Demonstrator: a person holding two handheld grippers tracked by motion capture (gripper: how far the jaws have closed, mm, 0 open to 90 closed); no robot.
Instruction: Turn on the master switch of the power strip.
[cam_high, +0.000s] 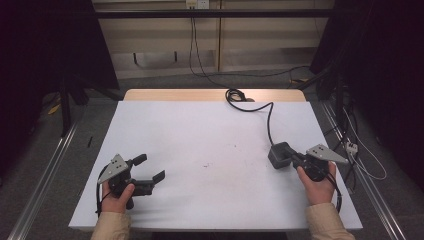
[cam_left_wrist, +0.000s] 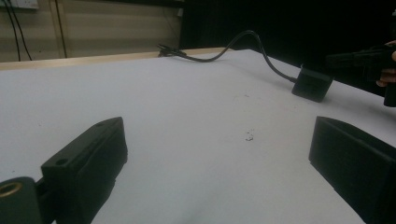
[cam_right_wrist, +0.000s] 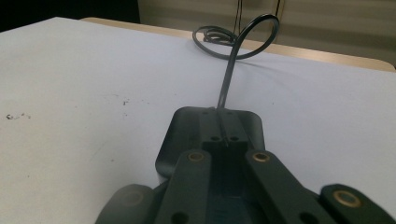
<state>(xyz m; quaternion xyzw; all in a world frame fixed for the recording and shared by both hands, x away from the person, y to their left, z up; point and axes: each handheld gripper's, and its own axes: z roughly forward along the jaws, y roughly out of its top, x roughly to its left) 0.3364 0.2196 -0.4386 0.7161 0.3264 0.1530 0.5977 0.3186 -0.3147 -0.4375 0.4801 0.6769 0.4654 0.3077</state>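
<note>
A dark power adapter (cam_high: 279, 154) lies at the table's right, and its black cable (cam_high: 270, 120) runs to a coil at the far edge. My right gripper (cam_high: 295, 160) reaches it from the near right with its jaws together. In the right gripper view the gripper (cam_right_wrist: 223, 122) has its tips over the adapter (cam_right_wrist: 177, 135), in line with the cable (cam_right_wrist: 229, 79); whether they pinch anything is unclear. My left gripper (cam_high: 148, 168) rests open at the near left, nothing between its jaws (cam_left_wrist: 219, 135). In its view, the adapter (cam_left_wrist: 312, 84) and right gripper (cam_left_wrist: 332, 59) sit far right.
The white table top (cam_high: 210, 140) has faint dark specks (cam_high: 207, 164) near its middle. A wooden strip (cam_high: 175, 94) borders the far edge, where the cable coil (cam_high: 235, 94) lies. Metal rails run along both sides on the floor.
</note>
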